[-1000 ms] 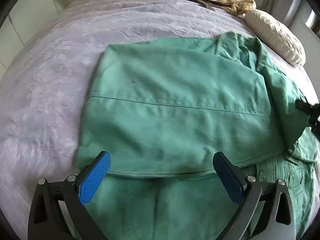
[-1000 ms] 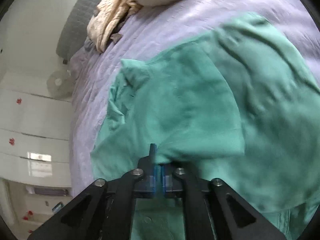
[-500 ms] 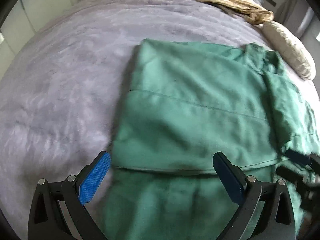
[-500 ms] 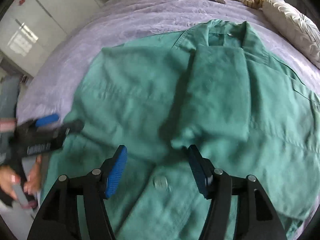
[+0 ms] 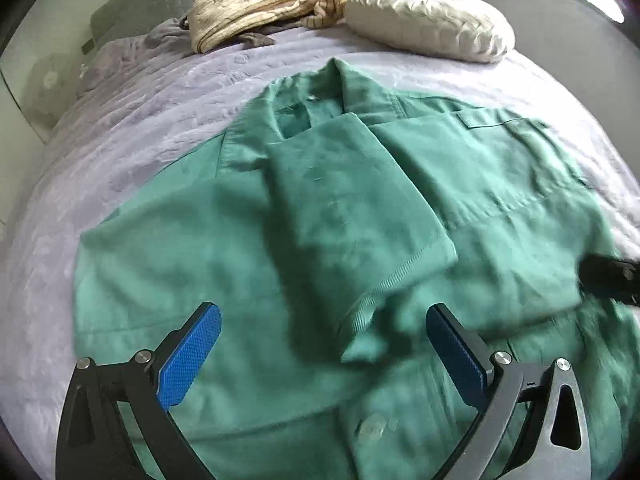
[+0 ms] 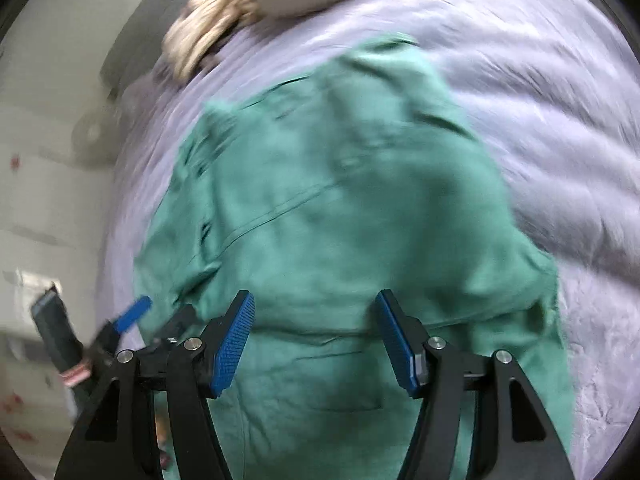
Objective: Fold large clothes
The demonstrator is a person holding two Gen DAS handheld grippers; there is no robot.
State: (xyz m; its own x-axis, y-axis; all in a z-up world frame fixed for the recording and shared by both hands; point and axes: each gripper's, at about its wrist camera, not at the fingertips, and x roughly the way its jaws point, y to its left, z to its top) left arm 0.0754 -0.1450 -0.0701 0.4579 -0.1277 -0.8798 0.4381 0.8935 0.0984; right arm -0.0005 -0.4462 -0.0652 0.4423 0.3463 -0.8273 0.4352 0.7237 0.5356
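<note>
The green shirt [image 5: 340, 216] lies spread flat on the lavender bed [image 5: 132, 120], collar toward the head edge, one sleeve folded across its front. The left gripper [image 5: 320, 344] and right gripper [image 6: 314, 336] hover over it, jaws apart and holding nothing. A pillow [image 5: 432, 22] rests at the head edge.

Green shirt [image 5: 344, 216], lilac bedspread [image 5: 132, 120], cream pillow [image 5: 428, 20], blue gripper pads [image 5: 188, 356]

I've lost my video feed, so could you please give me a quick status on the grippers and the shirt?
Left gripper open, empty. Right gripper open, empty. Green shirt flat on the bed, one sleeve folded across the front. Nothing lying on it.
</note>
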